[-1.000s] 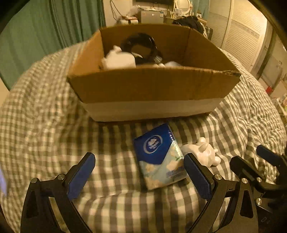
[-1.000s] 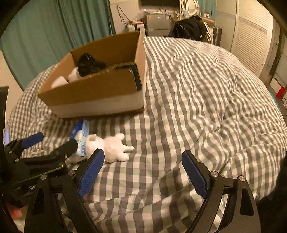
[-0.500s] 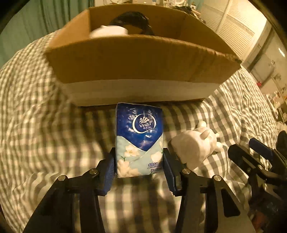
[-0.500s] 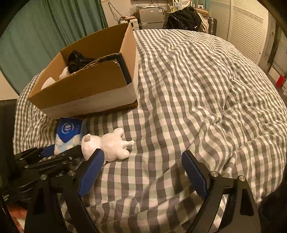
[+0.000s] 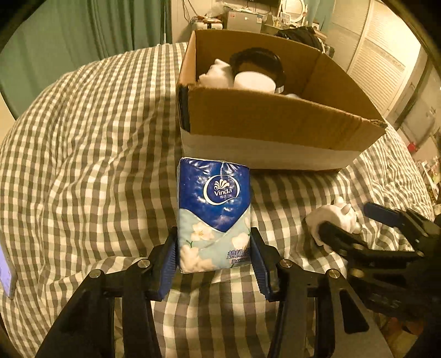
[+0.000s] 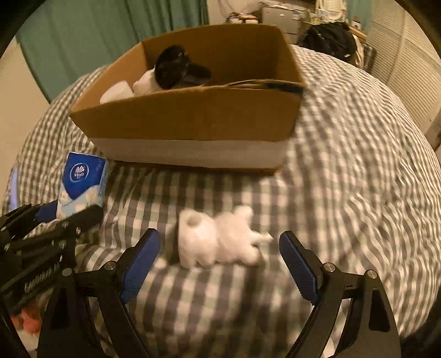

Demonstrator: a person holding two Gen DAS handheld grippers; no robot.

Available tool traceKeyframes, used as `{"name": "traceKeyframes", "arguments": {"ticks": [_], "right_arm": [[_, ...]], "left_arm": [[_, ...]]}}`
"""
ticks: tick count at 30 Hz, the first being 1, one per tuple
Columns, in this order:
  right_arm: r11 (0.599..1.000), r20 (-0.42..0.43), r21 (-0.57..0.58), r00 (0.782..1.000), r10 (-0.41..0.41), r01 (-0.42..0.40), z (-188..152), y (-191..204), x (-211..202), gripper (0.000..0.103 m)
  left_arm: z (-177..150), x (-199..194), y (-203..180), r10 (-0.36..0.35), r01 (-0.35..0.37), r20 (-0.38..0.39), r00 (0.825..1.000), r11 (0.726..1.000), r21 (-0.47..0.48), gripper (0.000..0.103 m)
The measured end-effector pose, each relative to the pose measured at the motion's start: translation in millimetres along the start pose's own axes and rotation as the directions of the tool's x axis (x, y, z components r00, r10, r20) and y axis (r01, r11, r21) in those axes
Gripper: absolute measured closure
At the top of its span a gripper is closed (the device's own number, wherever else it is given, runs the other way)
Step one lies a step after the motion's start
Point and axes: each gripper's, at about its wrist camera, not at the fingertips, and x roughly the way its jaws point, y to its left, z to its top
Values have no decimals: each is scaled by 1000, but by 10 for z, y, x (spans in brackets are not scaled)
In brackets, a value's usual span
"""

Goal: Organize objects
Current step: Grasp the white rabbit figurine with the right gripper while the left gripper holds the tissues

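Observation:
My left gripper [image 5: 213,261] is shut on a blue Vinda tissue pack [image 5: 214,214] and holds it above the checked bedcover, in front of the cardboard box [image 5: 270,121]. The pack also shows in the right wrist view [image 6: 82,184]. My right gripper [image 6: 220,264] is open, its jaws on either side of a white figurine [image 6: 217,239] lying on the cover, not touching it. The figurine shows in the left wrist view [image 5: 333,217], partly behind the right gripper. The box [image 6: 193,124] holds a black round object [image 6: 171,68] and white items [image 6: 118,91].
The bed has a grey-and-white checked cover [image 5: 82,165]. Green curtains [image 5: 82,35] hang behind it on the left. A desk with clutter [image 5: 248,19] and louvred closet doors [image 5: 380,60] stand at the back right.
My left gripper has lifted the tissue pack off the cover and drawn back left of the box. My right gripper has swung left and now straddles the white figurine.

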Motion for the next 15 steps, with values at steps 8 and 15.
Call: {"name": "traceKeyframes", "arguments": {"ticks": [8,15], "right_arm": [[999,-76,-6,996,-44,44,-27,46,347,24],[999,-36,5,998,-49,49,-102,55,215,43]], "left_arm": [[67,91,75,10,-10,-43,999,1000,9,54],[44,19,28,44,-43,-26,999,998,52,54]]}}
